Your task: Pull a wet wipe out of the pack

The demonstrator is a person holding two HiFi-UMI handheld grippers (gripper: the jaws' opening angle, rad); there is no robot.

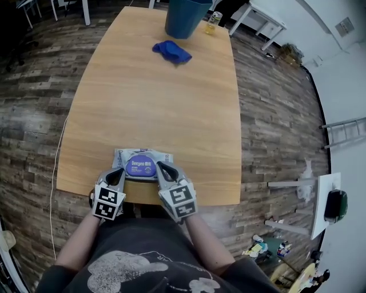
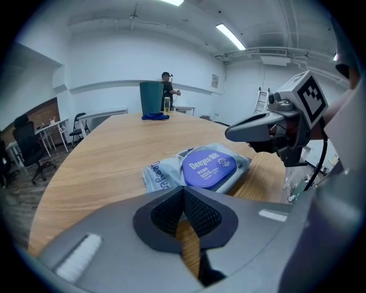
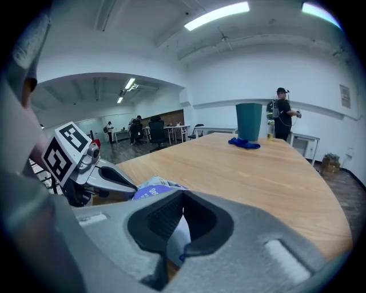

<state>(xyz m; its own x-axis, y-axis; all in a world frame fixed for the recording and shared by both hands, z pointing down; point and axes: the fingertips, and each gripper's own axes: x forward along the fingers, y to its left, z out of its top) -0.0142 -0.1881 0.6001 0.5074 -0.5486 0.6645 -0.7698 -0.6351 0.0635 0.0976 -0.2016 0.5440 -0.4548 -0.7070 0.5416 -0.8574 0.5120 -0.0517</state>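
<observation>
Open-plan office or lab workspace. A long wooden table (image 1: 160, 103) stands on a plank floor (image 1: 34, 114). White desks (image 1: 260, 20) sit at 1 o'clock and a ladder (image 1: 343, 133) lies by the white wall at 3 o'clock. At table level, strip lights (image 3: 216, 15) line the ceiling, and black office chairs (image 2: 26, 149) and people (image 3: 136, 127) occupy distant workstations.

"Deeyeo" stands in white on the blue lid (image 2: 209, 166) of the wet wipe pack (image 2: 162, 175) (smaller print illegible).
</observation>
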